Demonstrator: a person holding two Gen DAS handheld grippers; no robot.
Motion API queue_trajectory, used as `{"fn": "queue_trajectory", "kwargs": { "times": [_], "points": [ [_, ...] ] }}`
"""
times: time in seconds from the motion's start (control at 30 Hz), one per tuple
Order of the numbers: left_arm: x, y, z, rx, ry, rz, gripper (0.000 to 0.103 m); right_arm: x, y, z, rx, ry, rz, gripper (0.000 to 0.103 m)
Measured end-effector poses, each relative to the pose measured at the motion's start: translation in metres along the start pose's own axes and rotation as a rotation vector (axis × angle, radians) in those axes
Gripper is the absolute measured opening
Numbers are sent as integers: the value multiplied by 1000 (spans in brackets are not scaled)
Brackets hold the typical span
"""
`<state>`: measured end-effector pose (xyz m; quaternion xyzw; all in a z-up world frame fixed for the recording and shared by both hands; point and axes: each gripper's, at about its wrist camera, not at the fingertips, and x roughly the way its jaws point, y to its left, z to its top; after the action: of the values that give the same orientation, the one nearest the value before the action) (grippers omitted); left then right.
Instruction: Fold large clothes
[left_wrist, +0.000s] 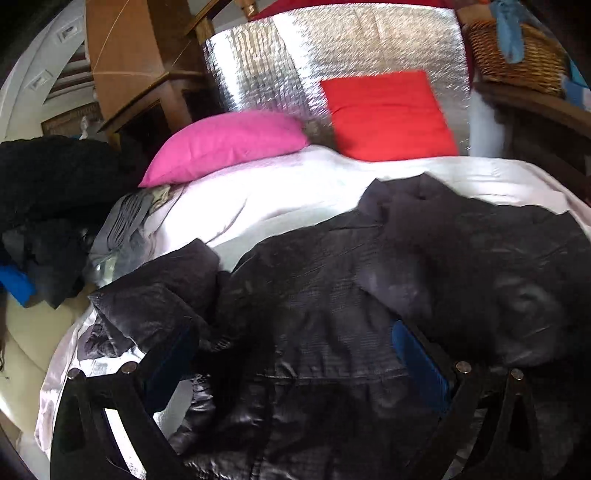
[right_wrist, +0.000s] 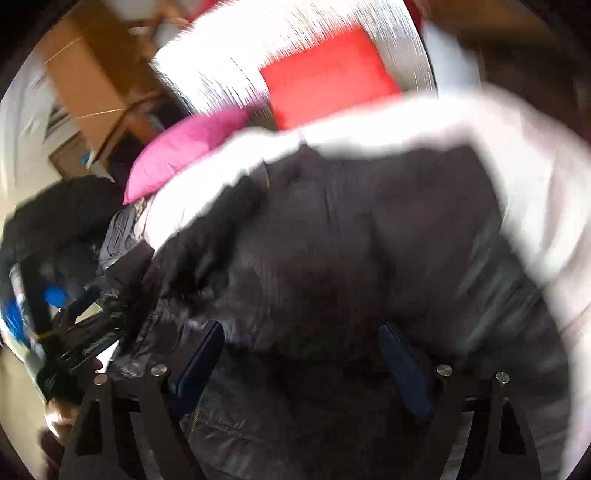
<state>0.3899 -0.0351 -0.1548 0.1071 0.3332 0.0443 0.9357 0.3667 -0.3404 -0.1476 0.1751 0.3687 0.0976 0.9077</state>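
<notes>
A large black quilted jacket (left_wrist: 332, 295) lies spread on a white bed sheet (left_wrist: 277, 192), one sleeve bunched at its left. My left gripper (left_wrist: 291, 354) hovers over the jacket's lower part, jaws wide apart with blue pads (left_wrist: 417, 354), holding nothing. In the blurred right wrist view the same jacket (right_wrist: 351, 240) fills the middle. My right gripper (right_wrist: 303, 354) is open just above it, with blue pads (right_wrist: 199, 354) on either side of the fabric. The left gripper and the hand holding it (right_wrist: 74, 332) show at the left edge.
A pink pillow (left_wrist: 229, 144) and a red pillow (left_wrist: 388, 114) lean at the bed's head against a silver quilted panel (left_wrist: 332, 48). A pile of dark clothes (left_wrist: 48, 206) sits left of the bed. A wicker basket (left_wrist: 517, 55) stands at the back right.
</notes>
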Motion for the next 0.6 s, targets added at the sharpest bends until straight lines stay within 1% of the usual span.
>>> {"fn": "queue_trajectory", "kwargs": {
  "times": [0.03, 0.07, 0.1, 0.13, 0.2, 0.27, 0.3, 0.33, 0.37, 0.4, 0.43, 0.47, 0.5, 0.53, 0.57, 0.6],
  "points": [
    [2, 4, 1, -14, 10, -2, 103, -13, -2, 8, -24, -44, -11, 88],
    [4, 8, 2, -34, 15, -8, 103, -22, -9, 15, -20, -66, -20, 88],
    [4, 10, 5, -52, 18, -14, 103, -26, -16, 19, -1, -73, -24, 88],
    [3, 9, 10, -58, 16, -27, 103, -32, -34, 26, 56, -83, -34, 88],
    [-2, 2, 20, -34, -7, -44, 103, -36, -60, 32, 146, -97, -56, 88],
    [-9, -14, 39, -1, -46, -54, 103, -34, -78, 38, 194, -103, -73, 88],
    [-9, -26, 50, 22, -44, -62, 103, -32, -87, 43, 190, -117, -124, 88],
    [-7, -40, 61, 51, -21, -64, 103, -34, -92, 46, 180, -135, -168, 88],
    [1, -57, 74, 85, 25, -64, 103, -35, -100, 49, 181, -161, -212, 88],
    [10, -72, 83, 105, 68, -76, 103, -39, -117, 54, 227, -183, -219, 88],
    [22, -85, 89, 116, 106, -83, 103, -42, -129, 58, 265, -186, -215, 88],
    [34, -95, 92, 125, 140, -71, 103, -41, -137, 61, 283, -188, -236, 88],
    [53, -106, 93, 140, 186, -36, 101, -49, -151, 63, 305, -217, -294, 88],
    [62, -109, 91, 143, 204, -22, 82, -61, -167, 64, 334, -260, -347, 88],
    [74, -110, 88, 136, 222, -40, 65, -72, -184, 64, 361, -283, -381, 88],
    [79, -109, 84, 121, 243, -75, 32, -80, -202, 63, 390, -291, -434, 88]
  ]
}}
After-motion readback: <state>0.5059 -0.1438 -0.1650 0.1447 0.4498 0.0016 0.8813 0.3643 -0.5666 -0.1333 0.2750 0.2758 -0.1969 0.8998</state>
